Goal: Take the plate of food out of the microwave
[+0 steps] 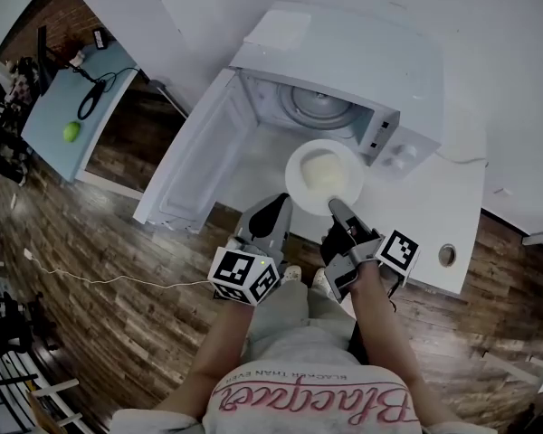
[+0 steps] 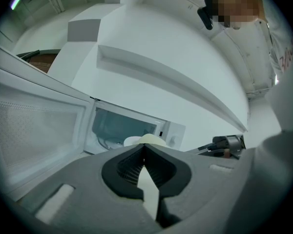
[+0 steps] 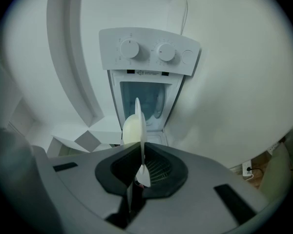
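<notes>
1. Pinching the near rim of the plate, the right tongs are clamped on it from above and below. The right gripper view shows the thin white rim edge-on between the two pads and running out past the tips.
2. That plate carries a pale mound of food. It is outside the microwave, just in front of the open cavity and over the near part of the white surface.
3. The left tongs are pressed together at the tips. A pale sliver shows in the gap behind the tips, and I cannot tell what it is.
4. These left tongs lie just beside the plate's near left edge; whether they touch it cannot be made out. In the left gripper view the plate and food appear right beyond the tips.
5. The door of the microwave stands swung wide open, to the left in the head view, and the glass turntable shows inside the cavity.
6. Two round knobs sit on the control panel beside the cavity.
7. A marker cube rides on each gripper, close to the person's body, above the wooden floor.
8. Far off to the left, a green round thing lies on a light-blue surface.
</notes>
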`<action>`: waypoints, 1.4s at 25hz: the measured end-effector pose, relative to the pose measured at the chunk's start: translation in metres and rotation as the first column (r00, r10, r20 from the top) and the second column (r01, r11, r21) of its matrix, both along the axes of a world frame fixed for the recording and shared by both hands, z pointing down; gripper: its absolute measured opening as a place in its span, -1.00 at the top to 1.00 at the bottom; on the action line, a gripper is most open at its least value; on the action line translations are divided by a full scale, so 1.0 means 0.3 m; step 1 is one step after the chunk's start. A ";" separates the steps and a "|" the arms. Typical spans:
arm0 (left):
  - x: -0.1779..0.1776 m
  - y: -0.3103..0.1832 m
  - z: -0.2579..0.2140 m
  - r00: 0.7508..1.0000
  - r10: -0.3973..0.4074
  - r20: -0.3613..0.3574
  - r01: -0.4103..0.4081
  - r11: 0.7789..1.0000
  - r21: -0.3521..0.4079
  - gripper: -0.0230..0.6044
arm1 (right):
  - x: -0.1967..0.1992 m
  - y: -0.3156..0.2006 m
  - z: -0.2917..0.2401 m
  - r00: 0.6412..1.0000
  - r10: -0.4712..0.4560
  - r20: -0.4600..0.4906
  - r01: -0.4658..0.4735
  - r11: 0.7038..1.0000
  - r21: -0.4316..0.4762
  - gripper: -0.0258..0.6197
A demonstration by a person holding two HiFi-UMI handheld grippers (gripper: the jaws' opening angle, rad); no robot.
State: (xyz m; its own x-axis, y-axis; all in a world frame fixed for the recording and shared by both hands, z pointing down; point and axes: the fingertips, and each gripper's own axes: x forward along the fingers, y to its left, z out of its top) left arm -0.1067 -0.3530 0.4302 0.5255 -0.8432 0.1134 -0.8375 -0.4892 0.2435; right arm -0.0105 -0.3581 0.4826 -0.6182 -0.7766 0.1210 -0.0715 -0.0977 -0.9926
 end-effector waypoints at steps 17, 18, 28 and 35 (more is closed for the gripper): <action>-0.067 -0.007 -0.175 0.998 -0.008 -0.056 0.014 0.994 0.112 0.91 | 0.021 0.004 -0.185 0.999 0.049 -0.014 -0.048 0.997 0.064 0.85; -0.066 -0.009 -0.182 0.998 -0.005 -0.055 0.012 0.993 0.118 0.91 | 0.025 0.002 -0.195 0.998 0.053 -0.013 -0.052 0.996 0.068 0.85; -0.049 -0.068 -0.285 0.998 0.007 -0.063 0.005 0.980 0.198 0.91 | 0.067 -0.046 -0.300 0.995 0.097 0.003 -0.097 0.987 0.126 0.85; -0.004 -0.091 -0.339 0.997 0.050 -0.057 -0.034 0.967 0.252 0.91 | 0.082 -0.076 -0.349 0.993 0.121 0.006 -0.120 0.981 0.150 0.85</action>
